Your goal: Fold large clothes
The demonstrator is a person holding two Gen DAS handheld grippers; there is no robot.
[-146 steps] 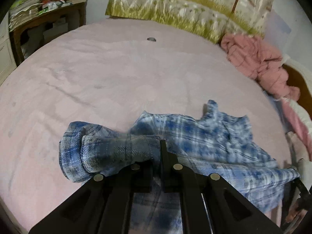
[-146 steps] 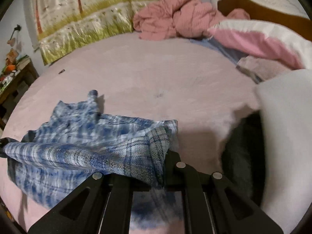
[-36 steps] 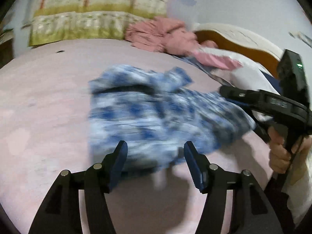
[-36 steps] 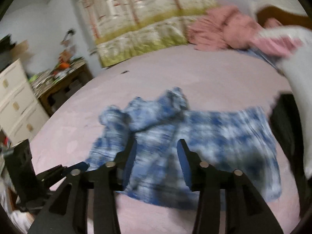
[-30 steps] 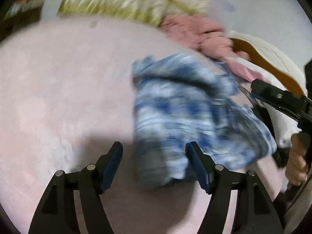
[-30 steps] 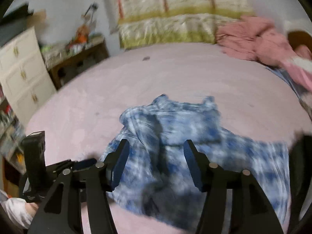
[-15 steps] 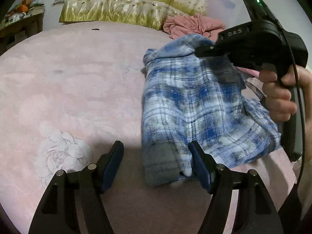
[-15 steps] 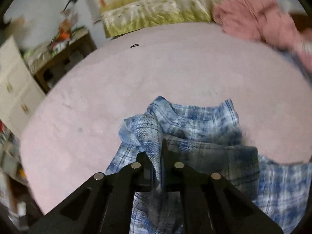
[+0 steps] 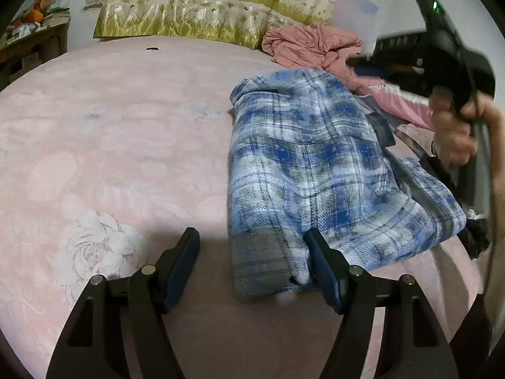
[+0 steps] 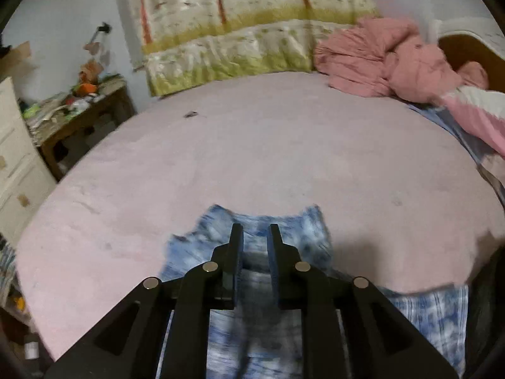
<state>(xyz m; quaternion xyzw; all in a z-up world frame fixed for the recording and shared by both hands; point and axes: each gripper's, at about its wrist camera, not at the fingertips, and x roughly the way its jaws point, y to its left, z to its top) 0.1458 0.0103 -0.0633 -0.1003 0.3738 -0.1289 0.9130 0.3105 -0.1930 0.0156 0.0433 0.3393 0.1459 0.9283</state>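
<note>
A: On the pink bed, right of centre: the plaid shirt, half-folded, long axis running away from the left tongs.

B: Left tongs' state?

A: Spread wide, gripping nothing; shirt's near end lies between the fingers, against the right pad. Nearer hand for the next fold, I'd judge.

B: Right tongs?

A: Above the collar end, narrowly parted, nothing held. Half a second ago they pinched a raised fold; now released, and the shirt lies flatter.
</note>
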